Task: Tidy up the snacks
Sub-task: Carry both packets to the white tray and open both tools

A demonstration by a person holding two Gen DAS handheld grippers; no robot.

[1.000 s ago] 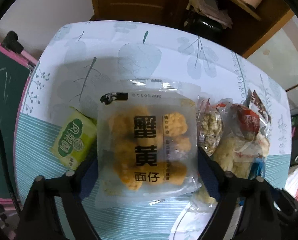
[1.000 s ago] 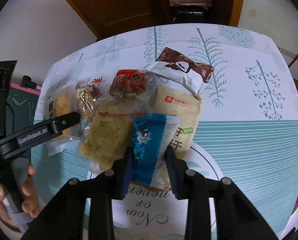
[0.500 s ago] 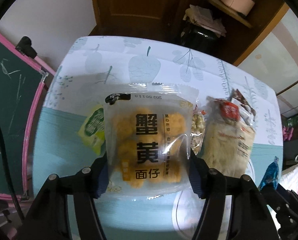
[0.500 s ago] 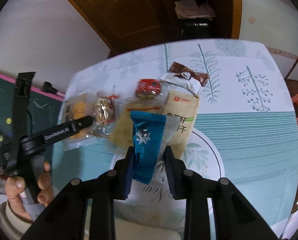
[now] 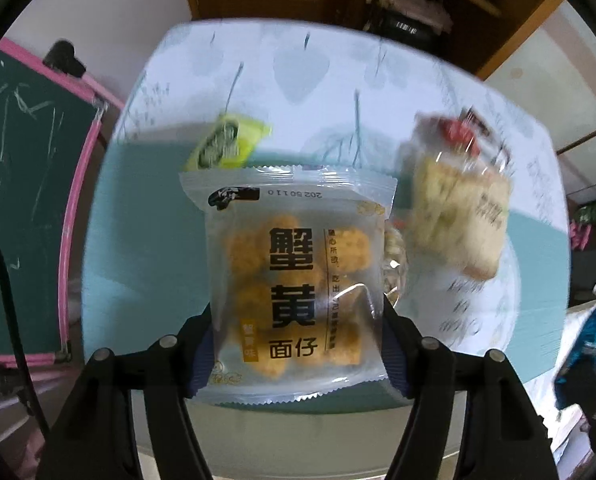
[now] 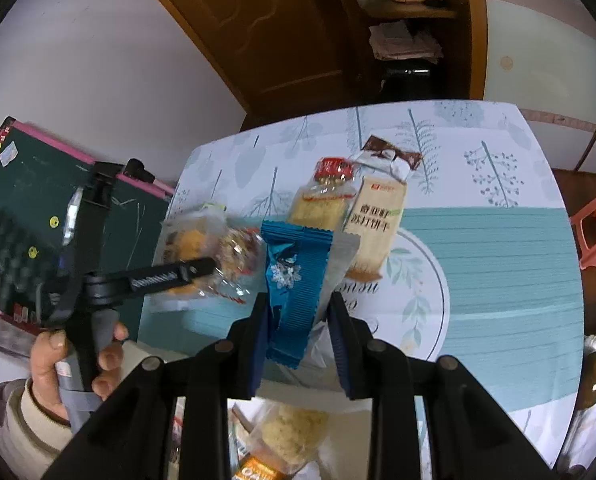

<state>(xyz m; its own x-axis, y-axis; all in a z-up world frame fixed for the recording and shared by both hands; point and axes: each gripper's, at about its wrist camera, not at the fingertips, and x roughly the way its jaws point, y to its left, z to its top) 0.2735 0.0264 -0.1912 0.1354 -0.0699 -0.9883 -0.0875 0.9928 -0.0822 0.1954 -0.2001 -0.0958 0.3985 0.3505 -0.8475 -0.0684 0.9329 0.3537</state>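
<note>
A clear packet of yellow snacks is clamped at its lower edges by the left tool, whose jaws, set wide, are opening slightly; the packet is held above the bench. A blue wrapper is gripped by the narrowly closed right tool, above the bench's remaining snacks.

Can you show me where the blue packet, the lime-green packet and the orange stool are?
Blue packet (image 6: pixel 294 280): right wrist view, on its ribbed front with the snowflake.
Lime-green packet (image 5: pixel 228 146): left wrist view, on its blurred middle.
Orange stool (image 6: pixel 595 228): right wrist view, on its seat frame.
</note>
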